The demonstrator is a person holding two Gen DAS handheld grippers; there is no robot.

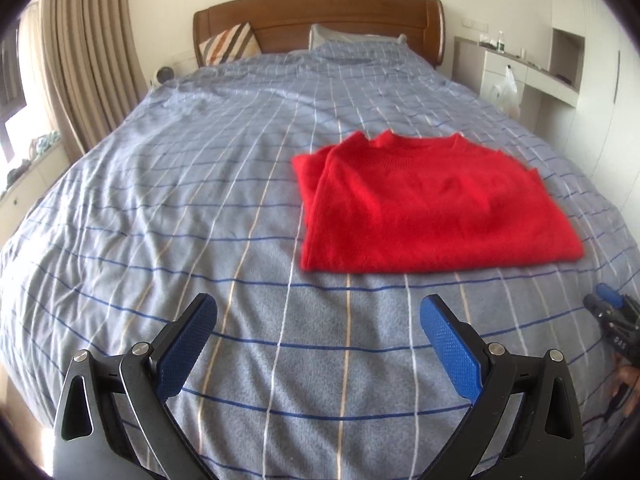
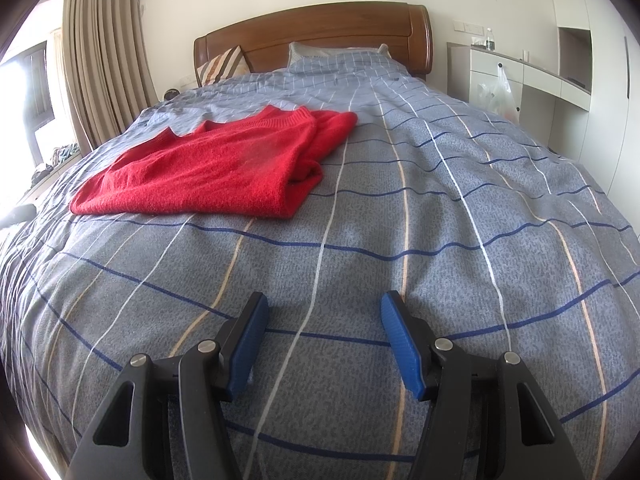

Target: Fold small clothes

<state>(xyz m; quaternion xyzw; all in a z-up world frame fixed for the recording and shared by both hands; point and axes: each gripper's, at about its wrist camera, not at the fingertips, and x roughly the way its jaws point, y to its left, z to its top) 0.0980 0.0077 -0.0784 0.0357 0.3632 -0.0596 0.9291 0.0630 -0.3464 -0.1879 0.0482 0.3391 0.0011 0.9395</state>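
Hovering just above the bedspread point(image 1: 160, 208), the left gripper point(image 1: 318, 320) is spreading its 2 blue-padded fingers point(image 1: 188, 344) wide, and nothing is sitting between them. The right gripper point(image 2: 324, 320) is doing much the same over its own patch of the cover, its jaws parted a little less widely and also gripping nothing. From the left camera, the tip of that right gripper point(image 1: 610, 308) is peeking in at the far right edge, well apart from the left one.

Beyond the fingers, the red sweater point(image 1: 424, 204) is lying on the bedspread, folded into a rough rectangle with its ribbed neckline pointing toward the headboard point(image 1: 320, 16). Neither gripper is touching it. It is sitting ahead and to the right of the left gripper, and ahead and to the left of the right gripper point(image 2: 216, 168). On the side nearer the right gripper, a bunched layer of the sweater is poking out from under the top fold.

Farther out, the blue-grey checked cover is running up to a pillow point(image 1: 352, 38) in matching fabric against the wooden headboard, with a striped cushion point(image 1: 232, 42) leaning at the corner beside it. Beige curtains point(image 1: 88, 60) are hanging along the window side. On the opposite side, a white cabinet point(image 2: 500, 72) is standing by the wall, with a plastic bag point(image 2: 498, 92) hanging on its front and a bottle point(image 2: 490, 38) standing on top.
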